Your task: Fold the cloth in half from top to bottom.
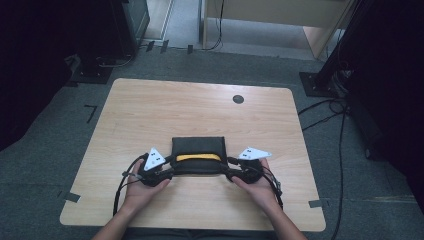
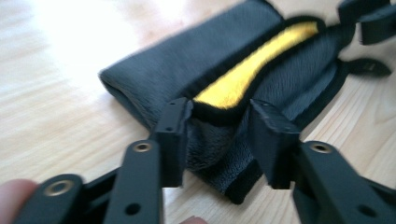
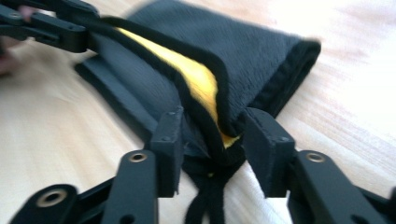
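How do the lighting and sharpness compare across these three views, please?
High view: dim and dark at the edges, with the pouch fairly sharp. Left gripper view: the table is blown out by glare and the pouch is blurred. Right gripper view: glare at top right, with soft pouch edges.

Both hand-held grippers (image 1: 172,172) (image 1: 229,172) apparently part-open, inward-facing

Dark grey fabric pouch (image 1: 198,145), black-trimmed, lies flat on the table (image 1: 150,110), nearer the person's edge, centred between left and right edges. Mouth faces the near edge, gaping, yellow lining (image 1: 198,157) exposed.
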Available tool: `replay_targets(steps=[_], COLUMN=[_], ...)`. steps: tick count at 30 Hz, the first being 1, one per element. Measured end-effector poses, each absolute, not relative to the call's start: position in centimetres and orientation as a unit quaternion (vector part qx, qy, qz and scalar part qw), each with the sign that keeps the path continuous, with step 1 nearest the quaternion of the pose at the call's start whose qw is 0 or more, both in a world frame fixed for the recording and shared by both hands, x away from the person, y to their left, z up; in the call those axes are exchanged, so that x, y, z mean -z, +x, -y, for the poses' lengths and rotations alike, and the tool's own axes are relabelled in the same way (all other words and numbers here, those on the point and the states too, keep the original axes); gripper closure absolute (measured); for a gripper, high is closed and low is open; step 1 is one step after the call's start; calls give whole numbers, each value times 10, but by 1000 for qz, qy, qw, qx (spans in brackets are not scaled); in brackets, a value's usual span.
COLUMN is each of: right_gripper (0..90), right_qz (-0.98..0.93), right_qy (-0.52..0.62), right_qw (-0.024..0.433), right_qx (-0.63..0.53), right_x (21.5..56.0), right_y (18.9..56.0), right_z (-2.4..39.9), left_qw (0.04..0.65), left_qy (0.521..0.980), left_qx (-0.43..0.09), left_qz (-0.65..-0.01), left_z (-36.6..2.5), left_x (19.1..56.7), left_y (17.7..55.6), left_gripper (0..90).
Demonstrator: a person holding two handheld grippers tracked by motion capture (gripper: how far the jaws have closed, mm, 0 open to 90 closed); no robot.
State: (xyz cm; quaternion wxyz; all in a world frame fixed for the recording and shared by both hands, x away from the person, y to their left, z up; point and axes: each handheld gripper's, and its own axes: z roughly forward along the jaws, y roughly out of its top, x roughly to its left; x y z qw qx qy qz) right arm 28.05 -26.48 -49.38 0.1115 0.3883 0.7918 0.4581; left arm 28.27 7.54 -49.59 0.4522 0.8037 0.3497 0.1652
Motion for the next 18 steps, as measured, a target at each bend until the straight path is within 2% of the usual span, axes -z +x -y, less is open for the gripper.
replay_targets(steps=[4,9,14,16,18], right_gripper=[533,606,567,606,700], right_qz=[-776,-750,-754,-761,-770], right_qy=[391,417,432,431,424], right_qw=[107,117,122,121,114], right_qx=[-483,-501,-479,-470,-463], right_x=[483,479,491,496,499], right_y=[277,284,300,304,304], right_z=[276,266,246,242,238], left_qw=[465,486,466,461,457], left_qy=[793,775,778,782,791], left_qx=[-149,-121,-124,-118,-118], left_qz=[-364,-386,-402,-402,-390], left_z=[-83,-78,-74,-73,-73], left_x=[496,493,496,498,498], left_y=[284,291,294,294,292], left_gripper=[527,531,527,541,630])
